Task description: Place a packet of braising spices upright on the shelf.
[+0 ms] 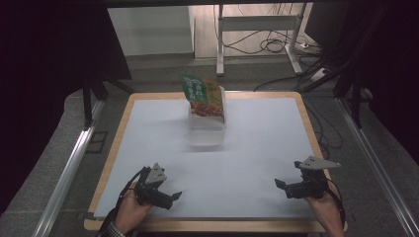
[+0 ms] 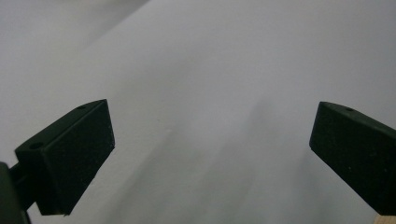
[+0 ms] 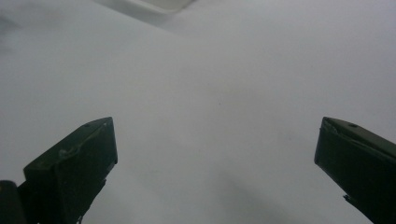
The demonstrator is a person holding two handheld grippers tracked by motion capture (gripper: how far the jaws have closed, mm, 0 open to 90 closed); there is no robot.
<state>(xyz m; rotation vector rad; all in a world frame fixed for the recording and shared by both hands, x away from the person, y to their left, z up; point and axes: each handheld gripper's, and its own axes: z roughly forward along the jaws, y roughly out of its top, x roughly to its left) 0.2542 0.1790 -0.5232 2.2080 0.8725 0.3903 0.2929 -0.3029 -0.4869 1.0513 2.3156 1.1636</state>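
Two grippers rest low at the near edge of the white table [image 1: 257, 148], jaws wide apart and empty: our left gripper [image 1: 170, 196] and right gripper [image 1: 282, 186]. Ahead of both, well apart from them, stands a clear container [image 1: 206, 129] with a green snack bag [image 1: 203, 96] upright inside, leaning slightly. It lies about midway between the grippers. The right gripper view catches the container's edge [image 3: 159, 4]; the left gripper view does not.

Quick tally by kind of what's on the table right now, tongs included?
Clear plastic containers: 1
Green and orange snack bags, standing in the container: 1
Tongs, both open and empty: 2, left tongs, right tongs
Total: 4
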